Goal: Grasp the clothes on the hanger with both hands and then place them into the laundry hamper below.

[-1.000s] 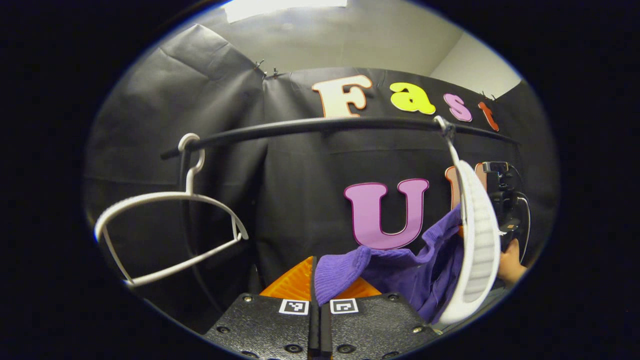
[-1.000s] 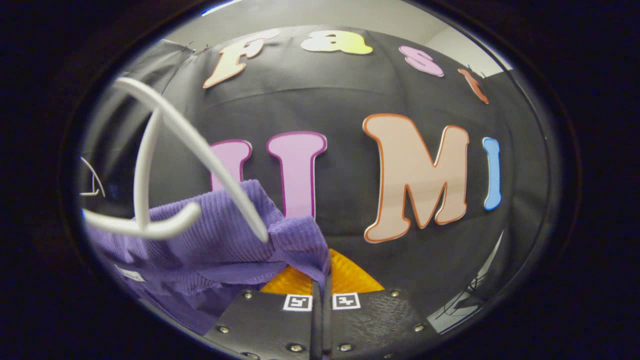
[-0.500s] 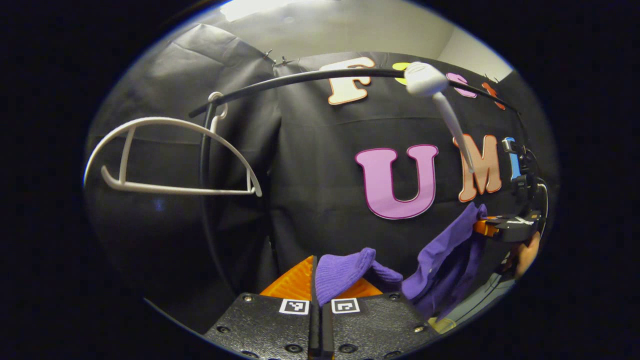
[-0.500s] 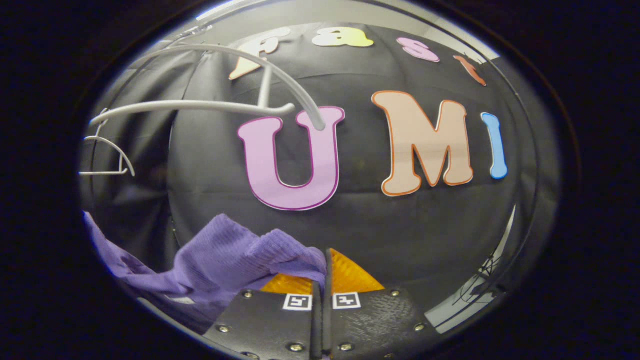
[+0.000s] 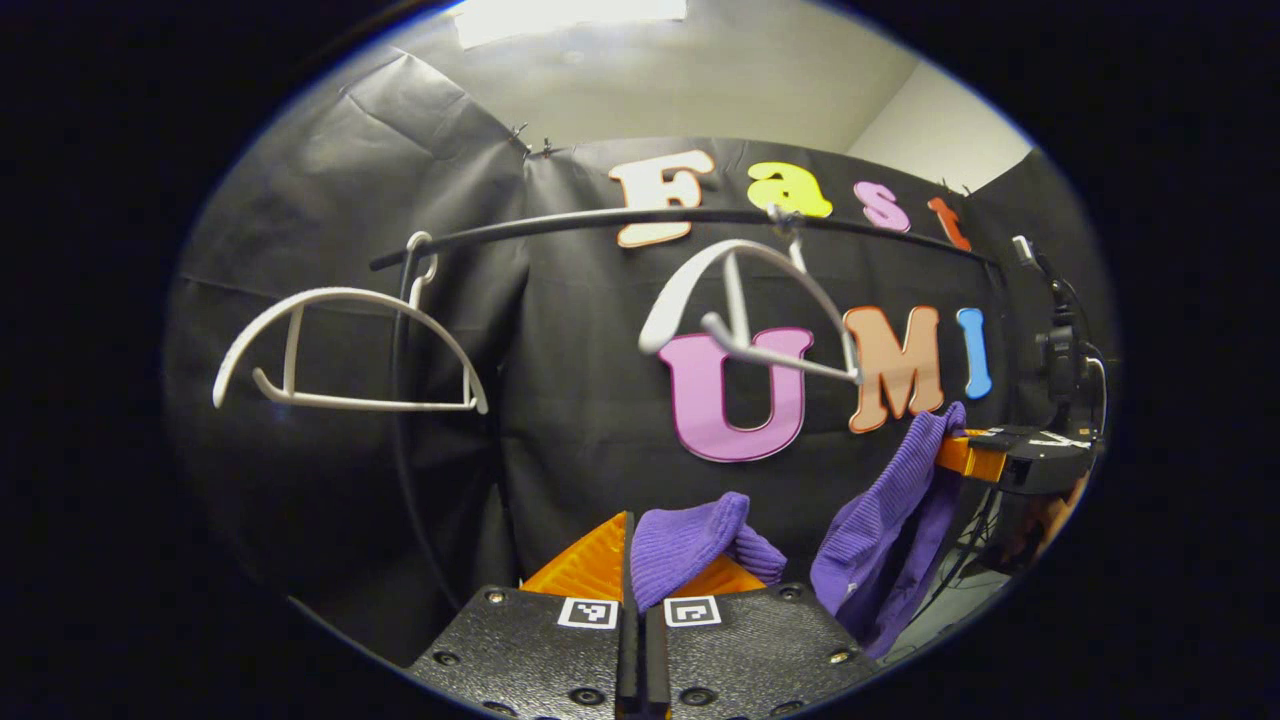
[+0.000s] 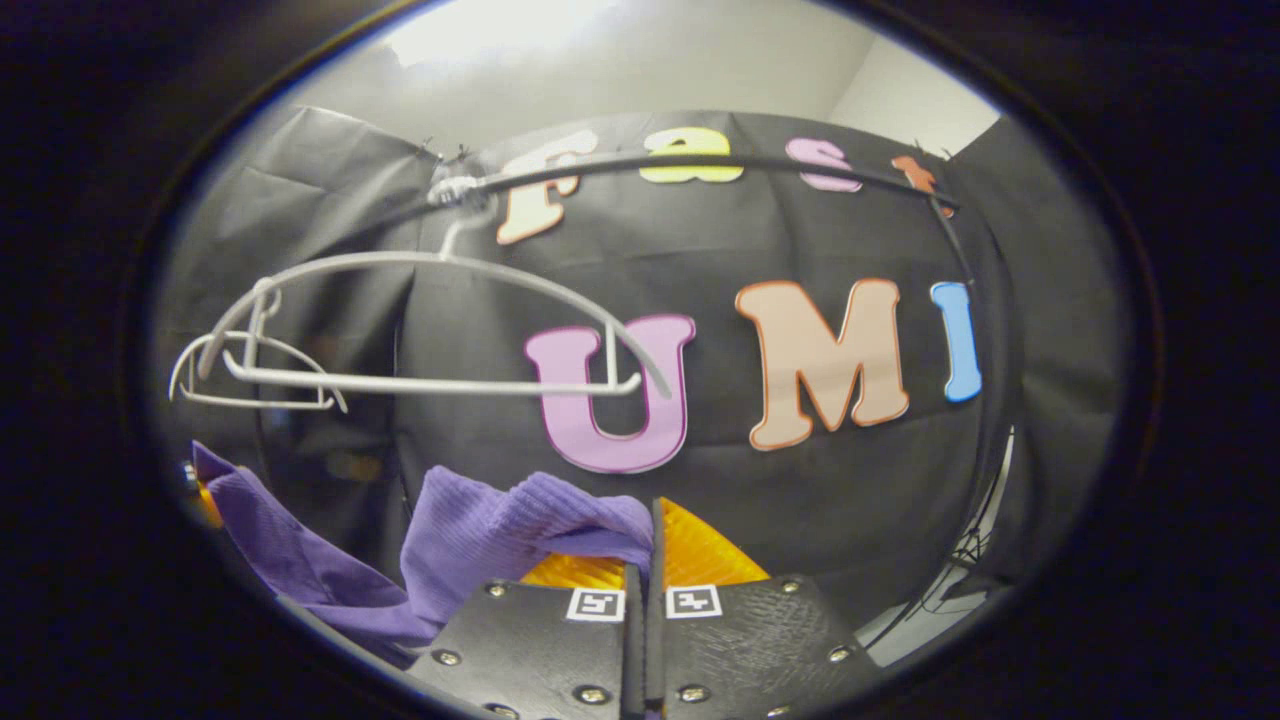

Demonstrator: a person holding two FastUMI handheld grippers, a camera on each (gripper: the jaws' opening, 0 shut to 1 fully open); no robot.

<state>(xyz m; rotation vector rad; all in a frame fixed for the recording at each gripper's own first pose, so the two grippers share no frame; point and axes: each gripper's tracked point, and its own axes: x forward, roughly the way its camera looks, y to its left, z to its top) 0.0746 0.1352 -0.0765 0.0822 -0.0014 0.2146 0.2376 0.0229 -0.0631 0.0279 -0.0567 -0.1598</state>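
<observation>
Purple ribbed knit garment [image 5: 880,520], soft and limp, hangs clear of the white plastic hangers and sags in a loose swag between the two grippers. In the left gripper view the left gripper [image 5: 632,560] has its fingers pressed together on one bunched end of the cloth, which pokes out just above the tips. Farther off to the right in that view, the right gripper [image 5: 985,460] pins the other end, and the fabric drapes down from it. The right gripper view shows those fingers likewise clamped on a fold of the knit [image 6: 540,520], with the rest trailing off low and to the left. One white hanger [image 5: 745,315] dangles bare from the black rail [image 5: 600,225]; a second white hanger [image 5: 345,350] hangs bare near the rail's other end. I judge the garment light and stretchy, grippy rather than slick, so pinches at its two ends should hold it, though the slack middle may snag as it is lowered.
</observation>
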